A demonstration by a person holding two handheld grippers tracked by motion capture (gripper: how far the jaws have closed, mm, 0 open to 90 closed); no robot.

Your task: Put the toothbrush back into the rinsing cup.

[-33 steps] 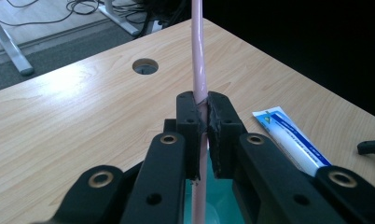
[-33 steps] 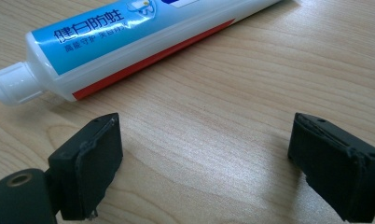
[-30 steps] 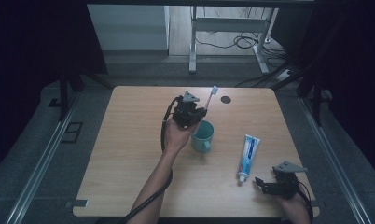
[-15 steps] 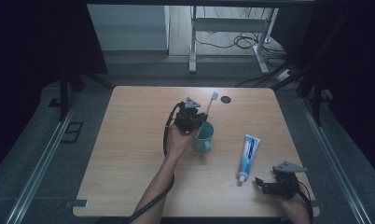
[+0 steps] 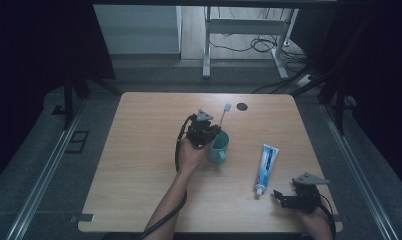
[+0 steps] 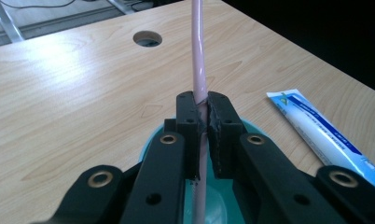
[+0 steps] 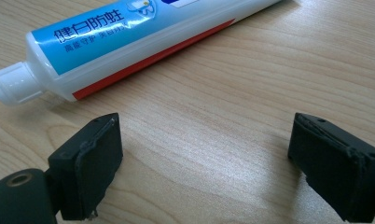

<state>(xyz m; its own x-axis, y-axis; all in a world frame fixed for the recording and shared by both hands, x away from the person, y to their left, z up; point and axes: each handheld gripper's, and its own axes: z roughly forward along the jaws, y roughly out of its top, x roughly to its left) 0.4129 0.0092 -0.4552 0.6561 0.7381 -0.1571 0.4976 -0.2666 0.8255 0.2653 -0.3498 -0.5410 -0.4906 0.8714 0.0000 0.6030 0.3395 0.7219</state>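
Pink toothbrush: slim, glossy pale handle, slightly bowed, standing near upright with the bristle head at the top in the high view. Clamped between the pads of the left gripper, jaws closed tight on the handle. Lower end of the handle down inside the teal cup, whether touching the bottom cannot be told. Cup upright near the middle of the wooden table, handle turned toward the person, left gripper right over its rim.

To the cup's right, apart from it, a white-and-blue toothpaste tube lying flat, white cap toward the near edge. Blue label with white characters and a red stripe along the side in the right gripper view.

Right gripper low at the near right corner, just beside the capped end, jaws wide apart and holding nothing, bare wood between the pads.

Round cable hole near the far edge, behind the cup. Broad bare wood on the left half and along the near edge. Dark floor on all sides past the table edges, metal rails left and right, a desk frame and cables beyond the far edge.
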